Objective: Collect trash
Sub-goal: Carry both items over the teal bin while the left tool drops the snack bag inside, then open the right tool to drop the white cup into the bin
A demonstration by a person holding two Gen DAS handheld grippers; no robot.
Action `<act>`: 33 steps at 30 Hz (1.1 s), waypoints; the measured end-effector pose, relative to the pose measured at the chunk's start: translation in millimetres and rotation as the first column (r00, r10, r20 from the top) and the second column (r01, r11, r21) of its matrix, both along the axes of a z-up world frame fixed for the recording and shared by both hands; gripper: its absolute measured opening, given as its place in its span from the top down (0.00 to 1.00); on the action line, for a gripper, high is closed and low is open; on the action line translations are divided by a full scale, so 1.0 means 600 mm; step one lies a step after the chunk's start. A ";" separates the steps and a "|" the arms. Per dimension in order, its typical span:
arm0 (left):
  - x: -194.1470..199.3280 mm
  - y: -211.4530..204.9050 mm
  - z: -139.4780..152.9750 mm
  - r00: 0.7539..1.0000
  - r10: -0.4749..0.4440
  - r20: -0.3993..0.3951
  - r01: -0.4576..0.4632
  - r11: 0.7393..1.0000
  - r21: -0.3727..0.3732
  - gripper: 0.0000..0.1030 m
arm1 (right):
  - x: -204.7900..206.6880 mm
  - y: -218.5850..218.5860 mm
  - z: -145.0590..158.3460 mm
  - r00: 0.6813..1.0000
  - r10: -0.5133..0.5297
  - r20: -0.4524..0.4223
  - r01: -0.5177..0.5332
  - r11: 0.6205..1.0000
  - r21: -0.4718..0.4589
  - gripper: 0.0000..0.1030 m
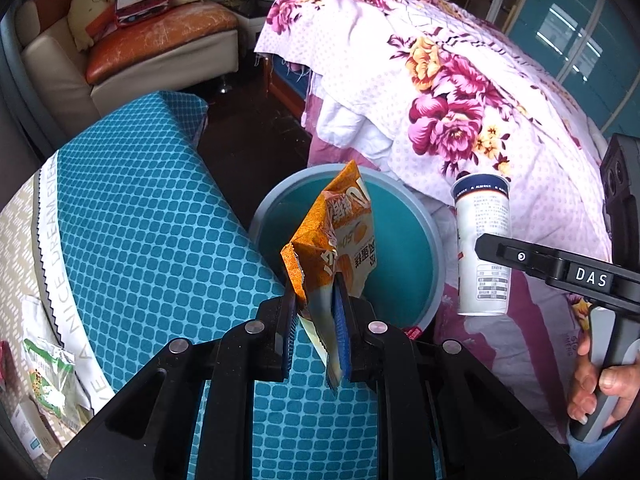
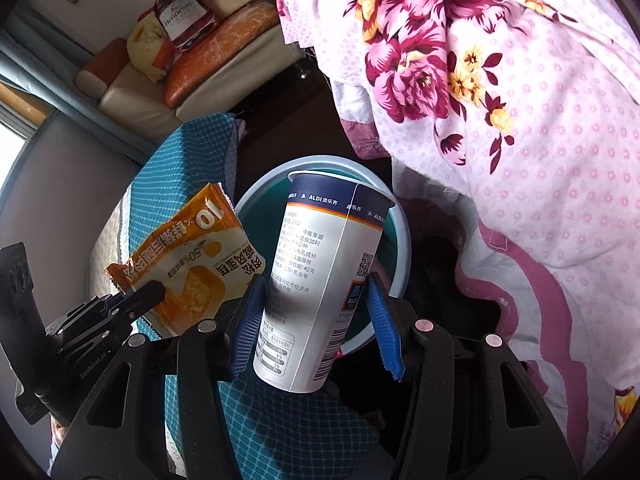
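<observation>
My left gripper (image 1: 316, 320) is shut on an orange snack wrapper (image 1: 336, 236) and holds it above the near rim of a round teal bin (image 1: 404, 280) on the floor. My right gripper (image 2: 316, 320) is shut on a white ALDI cup (image 2: 316, 280) with a dark blue rim, held upright above the same bin (image 2: 396, 248). In the left wrist view the cup (image 1: 482, 248) hangs right of the bin in the right gripper (image 1: 486, 246). In the right wrist view the wrapper (image 2: 188, 256) and left gripper (image 2: 154, 290) are at the left.
A table with a teal patterned cloth (image 1: 132, 216) stands left of the bin, with a green packet (image 1: 48, 380) at its left edge. A bed with a floral quilt (image 1: 460, 92) is on the right. A sofa (image 1: 132, 40) stands at the back.
</observation>
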State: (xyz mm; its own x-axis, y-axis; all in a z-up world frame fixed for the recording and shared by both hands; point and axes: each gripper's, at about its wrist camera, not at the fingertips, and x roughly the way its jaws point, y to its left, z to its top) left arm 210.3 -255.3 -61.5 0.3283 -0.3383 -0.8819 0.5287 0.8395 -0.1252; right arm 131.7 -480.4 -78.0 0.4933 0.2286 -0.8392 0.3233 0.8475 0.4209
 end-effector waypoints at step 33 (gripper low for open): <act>-0.015 0.095 0.005 0.995 0.099 -0.008 -0.099 0.995 -0.021 0.13 | 0.036 0.049 -0.005 0.998 0.027 -0.061 -0.031 0.998 -0.055 0.51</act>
State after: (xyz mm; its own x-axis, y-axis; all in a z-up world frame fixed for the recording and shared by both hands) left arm 201.1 -198.4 -58.5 0.3554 -0.3232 -0.8771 0.4424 0.8847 -0.1468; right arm 153.1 -451.1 -81.0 0.4352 0.1937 -0.8793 0.3217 0.8786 0.3528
